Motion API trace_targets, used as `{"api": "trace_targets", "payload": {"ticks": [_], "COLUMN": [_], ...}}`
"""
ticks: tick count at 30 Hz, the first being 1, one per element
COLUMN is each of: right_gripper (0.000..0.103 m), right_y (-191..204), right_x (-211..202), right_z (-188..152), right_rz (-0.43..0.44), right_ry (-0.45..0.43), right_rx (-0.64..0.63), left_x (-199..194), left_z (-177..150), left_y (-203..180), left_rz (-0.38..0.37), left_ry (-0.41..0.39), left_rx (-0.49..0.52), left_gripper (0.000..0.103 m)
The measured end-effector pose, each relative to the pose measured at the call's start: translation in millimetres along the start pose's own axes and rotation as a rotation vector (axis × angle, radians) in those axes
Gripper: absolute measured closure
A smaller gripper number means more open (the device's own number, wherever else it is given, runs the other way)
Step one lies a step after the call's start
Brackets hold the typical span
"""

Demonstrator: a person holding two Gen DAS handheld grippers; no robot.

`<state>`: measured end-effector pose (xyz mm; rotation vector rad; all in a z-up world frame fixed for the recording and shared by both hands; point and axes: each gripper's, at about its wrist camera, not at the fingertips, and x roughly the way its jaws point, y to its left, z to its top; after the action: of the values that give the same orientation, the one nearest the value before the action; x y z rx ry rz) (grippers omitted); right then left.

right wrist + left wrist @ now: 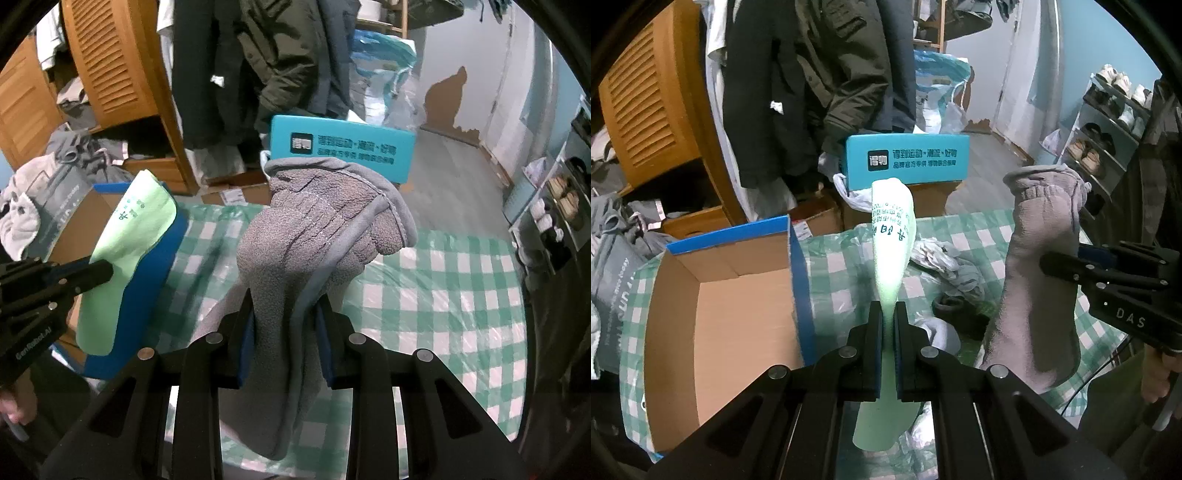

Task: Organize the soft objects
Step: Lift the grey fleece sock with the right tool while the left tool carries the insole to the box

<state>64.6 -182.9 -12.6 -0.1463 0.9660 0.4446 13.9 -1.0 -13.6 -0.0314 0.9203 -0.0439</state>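
My left gripper (888, 310) is shut on a pale green cloth (892, 236) with dark printed characters, held upright above the table; the cloth also shows at the left of the right wrist view (125, 251). My right gripper (286, 306) is shut on a grey fleece cloth (310, 229) with a smooth grey border, bunched and hanging; in the left wrist view it (1034, 280) hangs at the right from the right gripper (1052, 264). An open cardboard box with a blue rim (798, 258) stands left of the green cloth, its inside bare.
A green-and-white checked tablecloth (443, 288) under clear plastic covers the table. Several crumpled soft items (945, 266) lie on it beyond my left gripper. A teal box (908, 158) stands behind the table. Hanging coats, a wooden wardrobe and a shoe rack (1108, 122) surround it.
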Motion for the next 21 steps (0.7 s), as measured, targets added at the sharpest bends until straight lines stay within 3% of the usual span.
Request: {"api": "trace_targets", "payload": {"ticks": [21], "right_gripper": [0.076], "right_y": [70.3], "right_x": [5.6], "right_z": [34.9], "right_rz": [0.074], "right_ry": [-0.021], "right_rx": [-0.089], "left_x": [-20.3], "left_z": [-9.3], "left_y": [57.4], "left_rz": [0.065], "left_ry": [-0.035], "left_rx": [-0.084], "left_gripper": [0.098]}}
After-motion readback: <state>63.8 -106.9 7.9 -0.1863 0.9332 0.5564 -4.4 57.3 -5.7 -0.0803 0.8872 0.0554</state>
